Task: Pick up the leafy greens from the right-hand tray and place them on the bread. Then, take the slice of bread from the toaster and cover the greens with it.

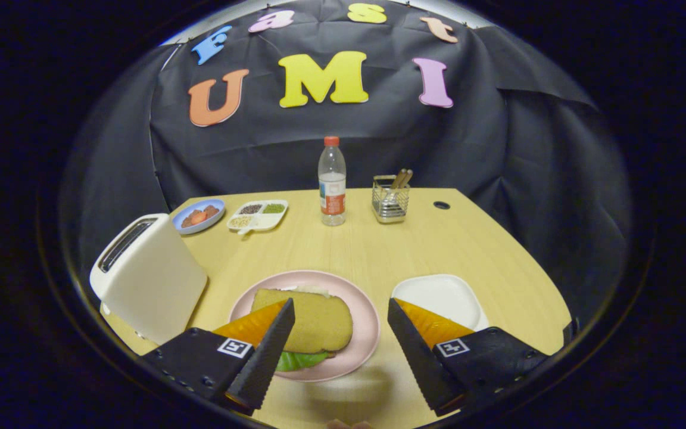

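A brown slice of bread [314, 320] lies on top of the leafy greens [301, 360] on the pink plate [364, 316]; a green edge sticks out at the near side, and a pale bit shows under the far edge. The white toaster [147, 275] stands left of the plate, its slot dark. The white right-hand tray [438, 295] holds nothing. My gripper [338, 316] is open, raised above the table's near part, nothing between its fingers. The left finger [271, 348] overlaps the bread's left end in the view; the right finger [417, 351] is between plate and tray.
Farther back stand a water bottle [332, 185], a wire holder with utensils [390, 199], a divided white dish of grains [258, 215] and a blue plate of red pieces [198, 215]. A dark hole [441, 205] sits in the tabletop at back right.
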Available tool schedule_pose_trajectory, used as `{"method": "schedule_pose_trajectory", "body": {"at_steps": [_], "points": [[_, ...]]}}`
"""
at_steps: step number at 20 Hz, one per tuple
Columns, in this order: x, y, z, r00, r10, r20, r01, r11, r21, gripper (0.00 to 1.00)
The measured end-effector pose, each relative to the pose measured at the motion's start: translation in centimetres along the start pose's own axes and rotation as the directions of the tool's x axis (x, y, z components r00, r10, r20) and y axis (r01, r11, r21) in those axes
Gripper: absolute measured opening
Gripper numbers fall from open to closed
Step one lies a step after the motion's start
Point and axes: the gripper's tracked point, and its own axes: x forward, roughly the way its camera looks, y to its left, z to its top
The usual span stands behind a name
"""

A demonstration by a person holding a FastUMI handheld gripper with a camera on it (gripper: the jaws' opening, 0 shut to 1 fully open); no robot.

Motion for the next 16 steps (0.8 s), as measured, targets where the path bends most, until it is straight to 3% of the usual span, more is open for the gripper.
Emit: {"method": "schedule_pose_trajectory", "body": {"at_steps": [6,12,16], "points": [[-9.2,2.3,4.0,0.983,0.018,0.185,-0.017,1.000,-0.006,0.95],[-21.6,4.9,7.2,0.903,0.037,0.428,-0.016,0.999,-0.050,0.95],[-28.1,5.1,7.0,0.865,0.044,0.500,-0.022,0.999,-0.049,0.95]]}}
